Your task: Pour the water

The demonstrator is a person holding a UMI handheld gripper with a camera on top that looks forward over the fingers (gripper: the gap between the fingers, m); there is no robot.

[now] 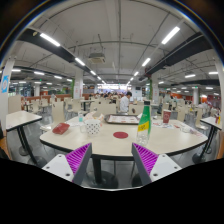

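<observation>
Gripper view is looking across a big open hall with long ceiling lights; tool (112,163) is hanging released, its two fingers spread wide apart with nothing between them, purple pads (77,158) facing inward

Round white counter (180,141) is sitting just ahead of the fingers. Task's thing, as far as I am judging, is the green bottle (144,121) with a yellowish top, standing upright on the counter beyond the right finger. A red round piece (121,134) is lying flat near the counter's middle, a white patterned cup or box (92,125) is standing to its left, and a red flat item (61,128) is lying further left. A dark tray (123,119) is resting at the far side. Too small to tell which vessel is meant to be taking the water

Step in hand, by my reading: approach and grasp, pouring not yet begun

Doing it well, in my judgement:
- swinging the tool right until the bottle is standing centred between the fingers
- going in level and low on the body, so it is not tipping
- closing only once both pads are flanking it evenly
- lifting straight before tilting

People are standing in the distance, well apart from the counter
</observation>
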